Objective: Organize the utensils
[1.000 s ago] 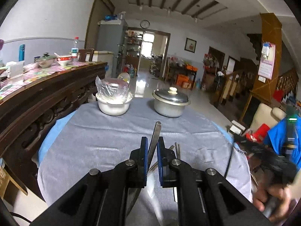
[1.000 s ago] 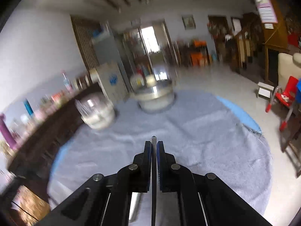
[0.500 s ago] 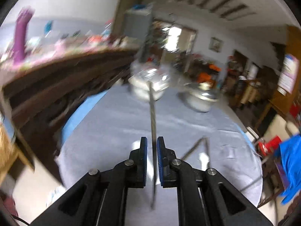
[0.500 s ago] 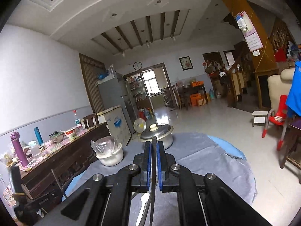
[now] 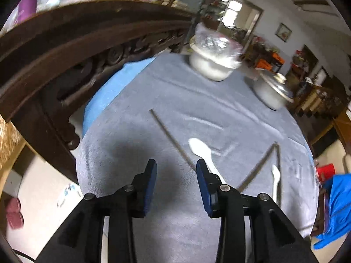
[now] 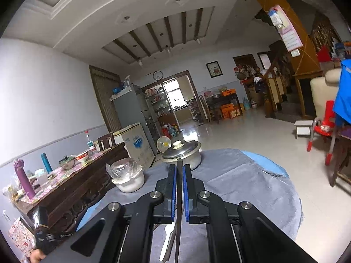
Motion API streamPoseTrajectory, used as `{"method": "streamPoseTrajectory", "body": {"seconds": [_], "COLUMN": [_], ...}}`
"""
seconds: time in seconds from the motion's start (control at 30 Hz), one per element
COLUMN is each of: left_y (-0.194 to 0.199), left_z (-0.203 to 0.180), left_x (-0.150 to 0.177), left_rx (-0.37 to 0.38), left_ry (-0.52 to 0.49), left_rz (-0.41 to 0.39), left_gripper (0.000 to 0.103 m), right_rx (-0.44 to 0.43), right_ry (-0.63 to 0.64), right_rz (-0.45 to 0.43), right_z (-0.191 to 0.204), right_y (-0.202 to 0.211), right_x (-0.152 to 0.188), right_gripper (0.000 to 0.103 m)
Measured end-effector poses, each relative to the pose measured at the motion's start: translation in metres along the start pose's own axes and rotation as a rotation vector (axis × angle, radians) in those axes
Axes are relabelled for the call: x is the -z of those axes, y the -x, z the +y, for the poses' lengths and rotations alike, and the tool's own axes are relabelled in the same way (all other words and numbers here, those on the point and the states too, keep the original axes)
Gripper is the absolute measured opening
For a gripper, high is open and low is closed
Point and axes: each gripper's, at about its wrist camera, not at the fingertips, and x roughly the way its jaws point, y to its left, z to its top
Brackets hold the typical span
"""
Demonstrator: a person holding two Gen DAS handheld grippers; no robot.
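**Kid:** Writing anywhere? Could you read some?

**Me:** Not much. The white box (image 6: 137,141) by the wall had blue marks on it, too small to read. The pink sheet (image 6: 287,27) on the wooden post had lines of print, too small too.

**Kid:** What did your left gripper (image 5: 176,166) do?

**Me:** Its jaws were opening, with only grey cloth (image 5: 136,131) between them. One chopstick (image 5: 170,137) lay on the cloth just ahead. A white spoon (image 5: 200,150) lay beside it, its handle going under my right-hand finger.

**Kid:** And your right gripper (image 6: 179,171)?

**Me:** Squeezed tight on a thin dark chopstick (image 6: 179,188). It stood up between the blue pads.

**Kid:** What else was around?

**Me:** A white bowl (image 5: 210,65) with a plastic bag in it, and a metal pot (image 5: 272,93) with a lid, at the far side of the table. A dark carved sideboard (image 5: 72,50) stood close on the left.

**Kid:** Did one camera see more?

**Me:** Yes. Only the left one saw two more chopsticks (image 5: 260,166) and a second spoon (image 5: 275,178) lying off to the right. Only the right one saw a wall clock (image 6: 158,75), the ceiling and a red chair (image 6: 324,127).
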Motion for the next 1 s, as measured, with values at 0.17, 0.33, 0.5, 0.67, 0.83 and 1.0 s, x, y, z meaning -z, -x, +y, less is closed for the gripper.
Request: {"method": "streamPoseTrajectory", "body": {"seconds": [0.17,0.33,0.5,0.67,0.83,1.0], "left_y": [-0.036,-0.078,-0.124,-0.142,-0.142,-0.139], "left_z": [0.016,0.021,0.026,0.021,0.003,-0.017], "left_x": [-0.026,-0.064,-0.09,-0.102,-0.104,-0.102], "left_rx": [-0.101,-0.134,-0.165,-0.2,-0.278,-0.281], "left_ry": [0.043,0.13,0.246,0.28,0.195,0.105], "left_rz": [0.052,0.173,0.32,0.365,0.374,0.356], "left_gripper": [0.038,0.038,0.038,0.038,0.016,0.005], "right_rx": [0.003,-0.003,0.005,0.011,0.009,0.003], "right_ry": [-0.025,-0.039,-0.059,-0.074,-0.095,-0.114], "right_rz": [-0.011,0.005,0.023,0.026,0.031,0.04], "right_z": [-0.014,-0.02,-0.028,-0.036,-0.046,-0.052], "right_y": [-0.001,-0.009,-0.018,-0.023,-0.026,-0.027], "right_x": [-0.002,0.003,0.006,0.006,0.009,0.011], "right_gripper": [0.006,0.006,0.006,0.006,0.006,0.006]}}
